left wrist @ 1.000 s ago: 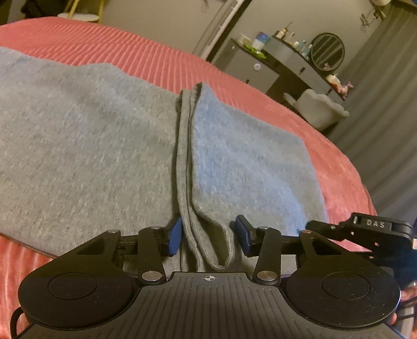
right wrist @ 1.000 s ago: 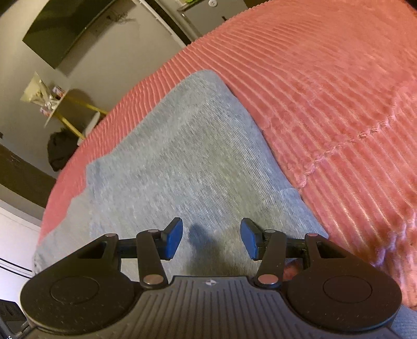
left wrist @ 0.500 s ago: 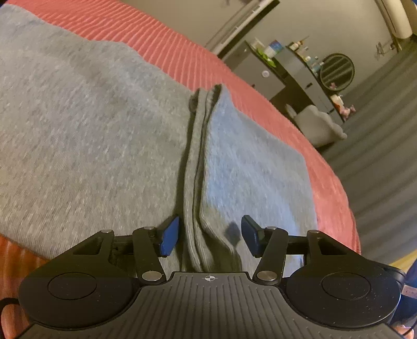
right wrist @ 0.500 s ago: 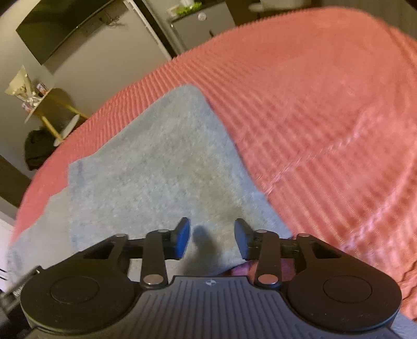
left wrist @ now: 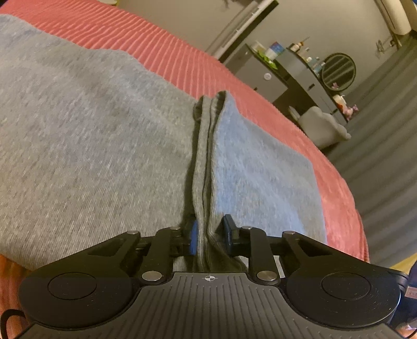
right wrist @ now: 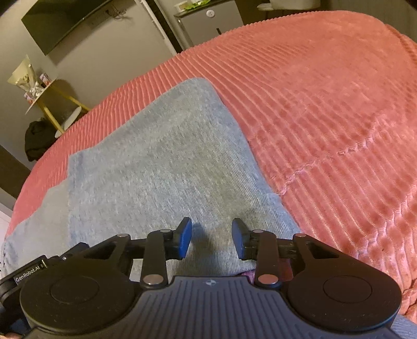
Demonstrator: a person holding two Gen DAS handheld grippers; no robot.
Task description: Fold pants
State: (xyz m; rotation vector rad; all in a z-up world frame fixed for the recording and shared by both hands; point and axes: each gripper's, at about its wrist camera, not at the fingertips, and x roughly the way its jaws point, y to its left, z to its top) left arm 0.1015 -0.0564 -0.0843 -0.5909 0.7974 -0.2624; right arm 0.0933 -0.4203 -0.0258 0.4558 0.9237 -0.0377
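The left claw [left wrist: 208, 238] was seen pinched on the raised fold ridge of the grey pants [left wrist: 86, 146], its blue pads pressed against the bunched fabric on both sides. The right claw [right wrist: 211, 241] was held spread just above a flat corner of the pants [right wrist: 161, 167], gripping nothing. The pants were spread across a bed covered by a ribbed coral bedspread [right wrist: 325, 104].

A ribbed coral-pink bedspread [right wrist: 325, 104] fills the frame's right. Upper left — a dark wall-mounted screen [right wrist: 62, 23] above a gold-legged side table [right wrist: 49, 104]. A round dark-framed mirror [left wrist: 338, 71] sits upper right — on a grey dresser [left wrist: 299, 75].
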